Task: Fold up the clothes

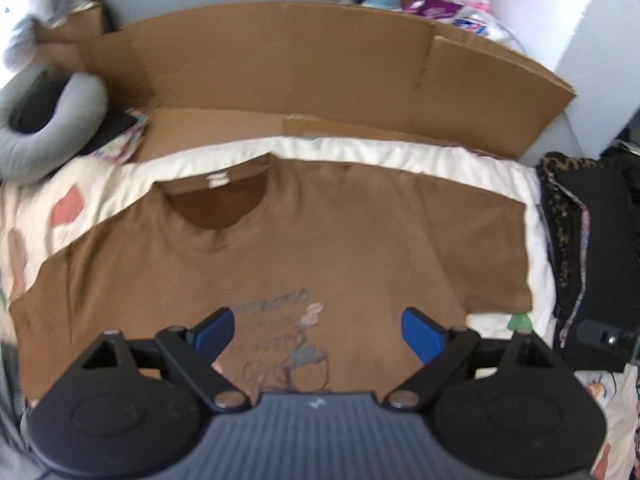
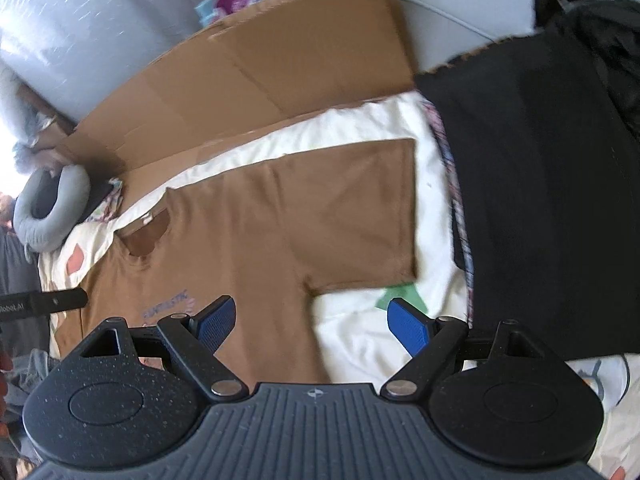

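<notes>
Item: brown T-shirt (image 1: 280, 248), lying spread flat and face up on a cream quilt (image 1: 400, 160) over the bed, collar pointing away, both sleeves out to the sides.

Handling: it is looking light, soft and limp; it will likely sag and crease when lifted. Best holds appear to be the sleeve hem (image 2: 412, 208) or the shoulder seam, pinching both layers.

Left tongs (image 1: 318, 334): hovering wide apart over the chest print, gripping nothing. Right tongs (image 2: 310, 326): also gaping wide and empty, hanging over the shirt's side edge below the right sleeve.

Surroundings: flattened cardboard (image 1: 304, 72) standing just behind the quilt; grey neck pillow (image 1: 52, 120) sitting at far left; dark clothes pile (image 2: 540, 208) crowding the right sleeve's side, possibly limiting room there.
</notes>
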Tool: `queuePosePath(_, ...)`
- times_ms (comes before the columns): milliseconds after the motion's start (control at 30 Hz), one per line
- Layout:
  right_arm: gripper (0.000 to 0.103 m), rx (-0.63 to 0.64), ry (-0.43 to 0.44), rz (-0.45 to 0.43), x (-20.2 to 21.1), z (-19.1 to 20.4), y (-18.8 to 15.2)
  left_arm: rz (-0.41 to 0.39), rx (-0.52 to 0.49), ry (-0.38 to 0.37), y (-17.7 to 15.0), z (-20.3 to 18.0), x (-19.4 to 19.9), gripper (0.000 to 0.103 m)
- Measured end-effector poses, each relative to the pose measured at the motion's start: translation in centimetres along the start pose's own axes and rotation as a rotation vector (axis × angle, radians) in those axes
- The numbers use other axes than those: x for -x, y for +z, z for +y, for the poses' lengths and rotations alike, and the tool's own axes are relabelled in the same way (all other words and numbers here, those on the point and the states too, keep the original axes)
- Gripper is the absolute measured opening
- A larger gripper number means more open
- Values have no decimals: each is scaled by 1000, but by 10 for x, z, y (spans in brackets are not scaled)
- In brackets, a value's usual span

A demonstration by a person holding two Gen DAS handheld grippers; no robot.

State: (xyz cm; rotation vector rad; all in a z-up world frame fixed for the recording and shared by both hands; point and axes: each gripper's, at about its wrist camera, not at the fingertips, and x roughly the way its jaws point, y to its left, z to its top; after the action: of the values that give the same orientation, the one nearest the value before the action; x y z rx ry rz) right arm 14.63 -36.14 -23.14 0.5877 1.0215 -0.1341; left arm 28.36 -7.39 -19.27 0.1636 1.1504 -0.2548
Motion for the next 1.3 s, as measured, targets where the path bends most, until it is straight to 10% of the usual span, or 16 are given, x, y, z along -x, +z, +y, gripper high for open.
queuePosePath(867, 86, -168, -36, -196, -42, -64, -59, -8, -93, -100, -15, -39, -93, 83)
queuePosePath(1300, 66, -240, -5, -256, -91, -77, -70, -48, -117, -222, -25, -62, -127, 63)
